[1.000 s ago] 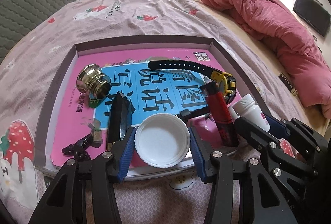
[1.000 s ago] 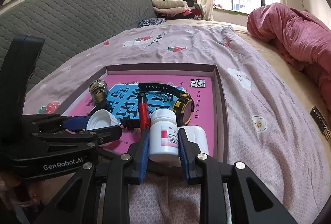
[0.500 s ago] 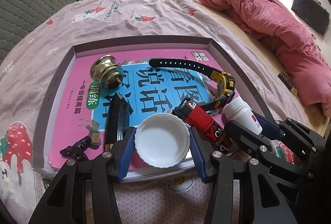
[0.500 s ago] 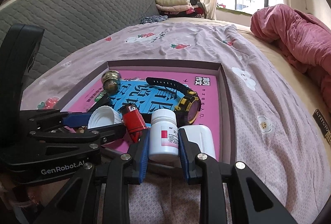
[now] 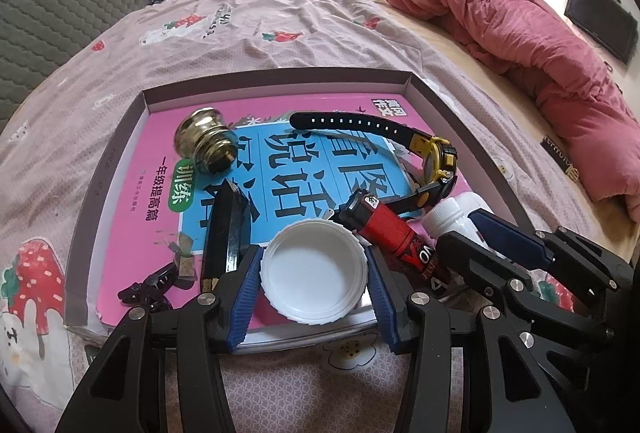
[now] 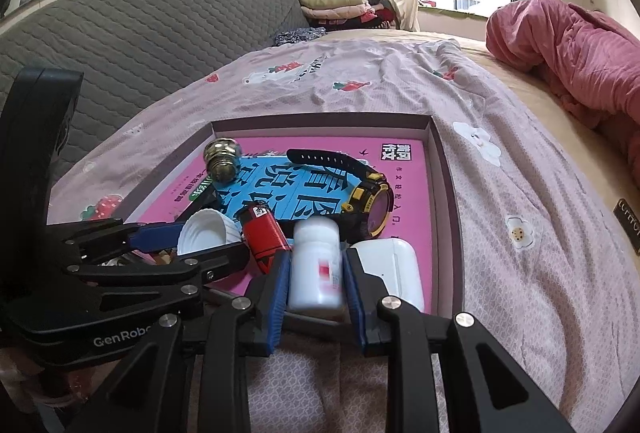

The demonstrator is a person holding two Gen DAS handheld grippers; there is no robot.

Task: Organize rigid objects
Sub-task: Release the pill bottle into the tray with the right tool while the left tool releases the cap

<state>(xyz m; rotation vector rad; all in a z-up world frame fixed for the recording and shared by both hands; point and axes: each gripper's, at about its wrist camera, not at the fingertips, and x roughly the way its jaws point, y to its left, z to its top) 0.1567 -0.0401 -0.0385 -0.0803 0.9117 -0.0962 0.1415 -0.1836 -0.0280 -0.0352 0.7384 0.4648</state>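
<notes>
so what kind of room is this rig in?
Most likely a home bedroom: a bed under a pink strawberry-print sheet, a rumpled pink-red quilt, and folded clothes stacked beside the grey quilted headboard.

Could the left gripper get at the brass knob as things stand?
Probably not yet. The left gripper is shut on the white cap, so its jaws are occupied. The brass knob lies uncovered farther back on the pink book; the path looks free once the cap is released.
</notes>
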